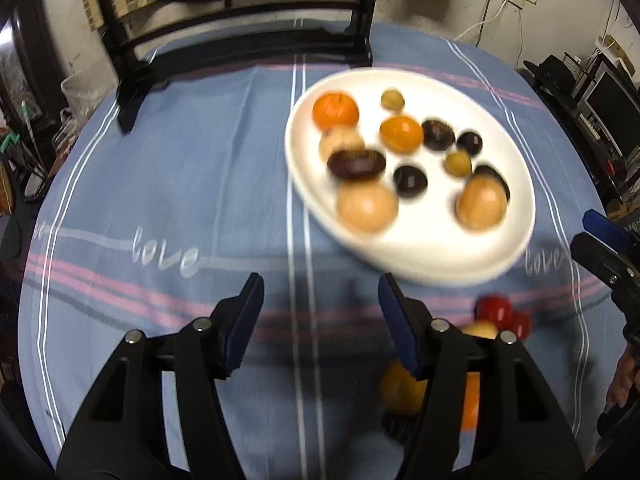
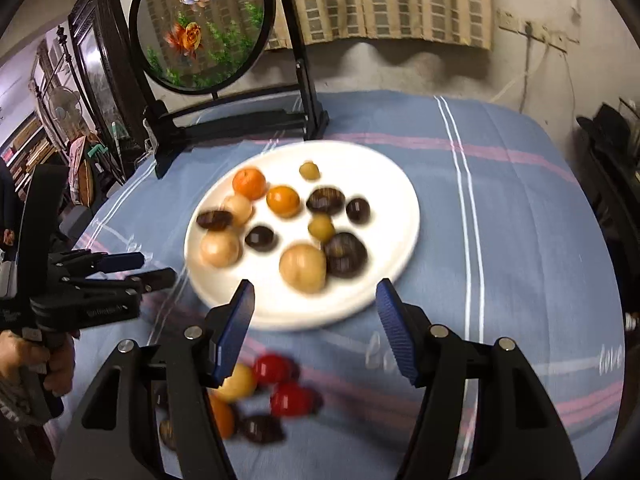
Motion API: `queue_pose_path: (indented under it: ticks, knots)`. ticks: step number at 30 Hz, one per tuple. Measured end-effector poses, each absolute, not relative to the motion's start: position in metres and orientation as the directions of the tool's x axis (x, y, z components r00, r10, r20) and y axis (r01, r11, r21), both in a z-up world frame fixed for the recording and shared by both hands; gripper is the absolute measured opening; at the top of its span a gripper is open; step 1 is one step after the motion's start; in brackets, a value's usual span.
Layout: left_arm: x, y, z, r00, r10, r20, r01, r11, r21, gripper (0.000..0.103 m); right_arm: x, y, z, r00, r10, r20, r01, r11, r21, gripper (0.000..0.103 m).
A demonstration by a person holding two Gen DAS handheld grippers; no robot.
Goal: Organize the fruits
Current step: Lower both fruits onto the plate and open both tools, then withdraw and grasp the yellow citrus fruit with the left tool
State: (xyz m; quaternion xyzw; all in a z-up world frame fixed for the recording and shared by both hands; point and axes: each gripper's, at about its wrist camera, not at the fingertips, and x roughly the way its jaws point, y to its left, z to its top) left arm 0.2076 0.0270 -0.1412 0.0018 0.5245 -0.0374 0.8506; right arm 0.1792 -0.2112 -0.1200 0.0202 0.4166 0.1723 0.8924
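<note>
Blue striped tablecloth [image 2: 500, 208], white plate [image 2: 400, 208], loose fruits [image 2: 280, 384], black stand [image 2: 240, 124]

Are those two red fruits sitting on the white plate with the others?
No, the two red fruits lie on the blue cloth in front of the white plate, beside a few other loose fruits.

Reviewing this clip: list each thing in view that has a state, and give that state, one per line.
left gripper: open, empty, above the cloth
right gripper: open, empty, near the plate's edge
white plate: on the tablecloth, holding about a dozen fruits
red fruits: loose on the cloth, off the plate
tan fruit: off the plate, beside the red ones
goldfish screen: upright on its stand
</note>
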Motion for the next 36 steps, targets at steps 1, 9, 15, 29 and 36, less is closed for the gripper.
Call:
queue_pose_path:
  ticks: [1,9,15,29,36]
  knots:
    - [0.201,0.028,-0.143,0.438,-0.064,-0.897,0.067,0.997,-0.038,0.061,0.173,-0.212,-0.122,0.586,0.324,-0.743,-0.289,0.940,0.183,0.063]
    - [0.157,0.021,-0.152,0.397,-0.085,-0.914,0.106,0.993,-0.047,0.062,0.128,-0.223,-0.137,0.537,0.339,-0.772,-0.256,0.938,0.233,0.063]
    - [0.156,0.000,-0.153,0.395,-0.133,-0.909,0.172,0.983,-0.069,0.063,0.116,-0.227,-0.143,0.521,0.348,-0.780,-0.246,0.936,0.253,0.063]
    - [0.170,-0.002,-0.183,0.319,-0.194,-0.927,0.188,0.972,-0.139,0.039,0.136,-0.214,-0.156,0.489,0.348,-0.800,-0.273,0.932,0.239,0.063]
    - [0.173,0.000,-0.184,0.323,-0.192,-0.926,0.182,0.974,-0.139,0.039,0.155,-0.200,-0.178,0.425,0.370,-0.826,-0.313,0.916,0.250,0.038]
